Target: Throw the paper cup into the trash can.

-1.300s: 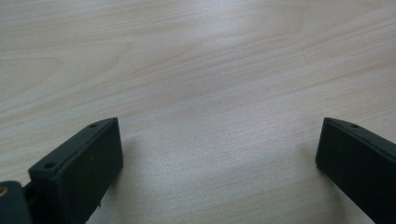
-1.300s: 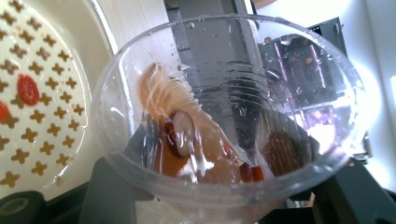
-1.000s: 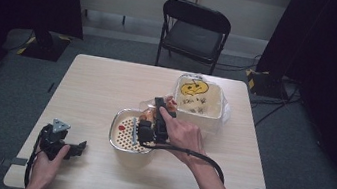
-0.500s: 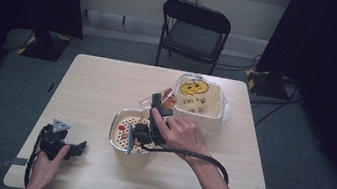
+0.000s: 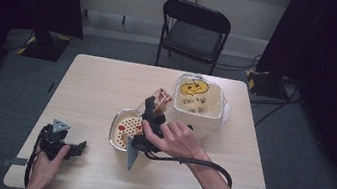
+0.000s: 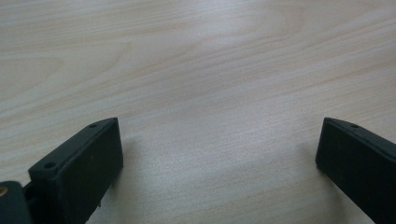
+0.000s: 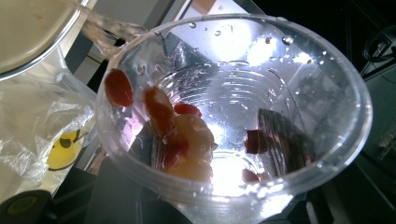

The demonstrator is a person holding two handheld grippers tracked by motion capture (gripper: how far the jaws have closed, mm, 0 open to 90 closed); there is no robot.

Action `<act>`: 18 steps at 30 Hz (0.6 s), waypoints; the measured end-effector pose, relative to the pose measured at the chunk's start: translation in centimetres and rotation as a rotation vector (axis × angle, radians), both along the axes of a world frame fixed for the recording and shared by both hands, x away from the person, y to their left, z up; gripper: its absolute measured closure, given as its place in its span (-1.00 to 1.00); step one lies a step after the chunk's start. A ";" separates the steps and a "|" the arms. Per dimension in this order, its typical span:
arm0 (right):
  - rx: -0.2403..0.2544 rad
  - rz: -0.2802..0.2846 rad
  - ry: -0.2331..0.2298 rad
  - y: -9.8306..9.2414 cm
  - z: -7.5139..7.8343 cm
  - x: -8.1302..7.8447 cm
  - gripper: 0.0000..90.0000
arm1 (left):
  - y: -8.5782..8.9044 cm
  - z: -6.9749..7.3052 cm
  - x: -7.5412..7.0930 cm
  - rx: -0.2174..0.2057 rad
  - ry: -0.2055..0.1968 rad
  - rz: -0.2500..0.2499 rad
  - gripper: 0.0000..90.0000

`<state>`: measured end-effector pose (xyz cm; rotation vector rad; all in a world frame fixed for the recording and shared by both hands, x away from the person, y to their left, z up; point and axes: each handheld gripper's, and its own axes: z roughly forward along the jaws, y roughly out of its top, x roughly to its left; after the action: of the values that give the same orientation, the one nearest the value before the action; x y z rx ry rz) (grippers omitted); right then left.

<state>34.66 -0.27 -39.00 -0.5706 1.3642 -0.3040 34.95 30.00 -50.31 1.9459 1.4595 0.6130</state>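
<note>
My right gripper is shut on a clear plastic cup, tilted above the far edge of a perforated metal strainer bowl. Its jaws have just been closing, with the cup between them. In the right gripper view the cup faces the camera. Red pieces and pale chunks cling to its wet inner wall. Red bits lie in the strainer. My left gripper rests on the table at the front left. Its jaws stand wide open over bare wood.
A white tub lined with a plastic bag, yellow face print inside, stands just right of the cup; its rim is close in the right gripper view. The wooden table has a black folding chair behind it.
The right hand has turned a little and tipped the cup up over the strainer's far edge, toward the tub. The left gripper has not moved.
</note>
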 end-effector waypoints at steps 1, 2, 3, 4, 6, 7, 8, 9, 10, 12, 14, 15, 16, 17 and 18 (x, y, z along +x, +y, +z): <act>-0.019 0.003 -0.015 0.0 0.0 0.0 0.05 | 0.0 0.0 0.0 -0.001 0.000 0.001 -1.00; -0.044 0.005 -0.024 -0.1 0.2 0.1 0.06 | 0.0 0.0 0.0 -0.001 0.000 0.000 -1.00; -0.044 0.005 -0.024 -0.1 0.2 0.1 0.06 | 0.0 0.0 0.0 -0.001 0.000 0.000 -1.00; -0.054 0.008 -0.034 -0.1 0.3 0.2 0.07 | 0.0 0.0 0.0 -0.001 0.000 0.000 -1.00; -0.072 0.003 -0.039 -0.1 0.5 0.2 0.07 | 0.0 0.0 0.0 -0.001 0.000 0.000 -1.00; -0.077 0.009 -0.048 -0.2 0.7 0.1 0.08 | 0.0 0.0 0.0 0.000 0.000 0.000 -1.00; -0.077 0.009 -0.048 -0.2 0.7 0.1 0.08 | 0.0 0.0 0.0 0.000 0.000 0.000 -1.00; -0.089 0.022 -0.053 -0.2 0.7 0.0 0.08 | 0.0 0.0 0.0 0.000 0.001 0.000 -1.00; -0.089 0.022 -0.053 -0.2 0.7 0.0 0.08 | 0.0 0.0 0.0 -0.001 0.000 0.001 -1.00; -0.078 0.012 -0.047 -0.2 0.8 0.0 0.08 | 0.0 0.0 0.0 0.000 0.000 0.000 -1.00; -0.068 0.007 -0.040 -0.3 0.9 0.0 0.08 | 0.0 0.0 0.0 0.000 0.000 0.000 -1.00; -0.069 0.008 -0.041 -0.3 0.9 0.1 0.08 | 0.0 0.0 0.0 -0.004 0.000 0.001 -1.00; -0.061 0.008 -0.035 -0.3 0.9 0.1 0.08 | 0.0 0.0 0.0 -0.003 0.000 0.001 -1.00; -0.039 0.010 -0.025 -0.2 1.0 0.0 0.08 | 0.0 0.0 0.0 -0.004 0.000 0.003 -1.00; -0.039 0.010 -0.025 -0.2 1.0 0.0 0.08 | 0.0 0.0 0.0 -0.004 0.000 0.003 -1.00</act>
<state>34.71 -0.52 -38.02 -0.6041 1.3336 -0.3291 34.94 29.97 -50.32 1.9410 1.4628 0.6111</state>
